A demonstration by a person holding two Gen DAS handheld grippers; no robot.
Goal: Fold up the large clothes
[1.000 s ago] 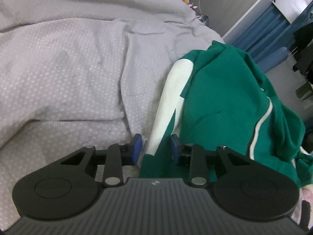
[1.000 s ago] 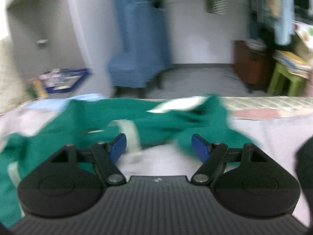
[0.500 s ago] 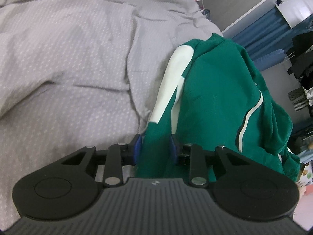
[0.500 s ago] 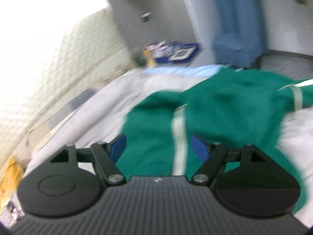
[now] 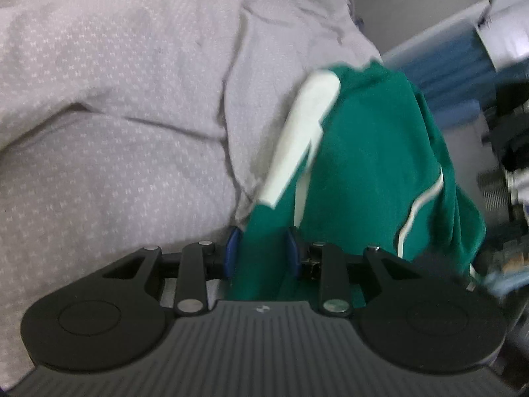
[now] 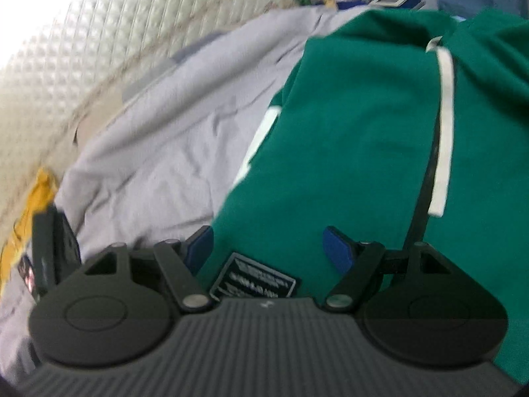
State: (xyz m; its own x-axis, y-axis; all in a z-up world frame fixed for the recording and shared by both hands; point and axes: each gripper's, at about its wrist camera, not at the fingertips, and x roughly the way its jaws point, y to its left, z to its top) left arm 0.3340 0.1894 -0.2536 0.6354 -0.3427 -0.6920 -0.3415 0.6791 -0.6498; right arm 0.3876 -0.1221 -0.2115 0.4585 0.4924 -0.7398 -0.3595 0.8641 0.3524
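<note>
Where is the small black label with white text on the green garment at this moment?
The black label appears only in the right wrist view, low in the middle, on the green garment between the open jaws of the right gripper, nearer its left finger.

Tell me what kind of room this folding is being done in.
Most likely a bedroom. The green garment lies on a bed under a grey patterned duvet, a cream quilted panel, probably a padded headboard or mattress, runs alongside, and blue curtains hang in the background.
</note>
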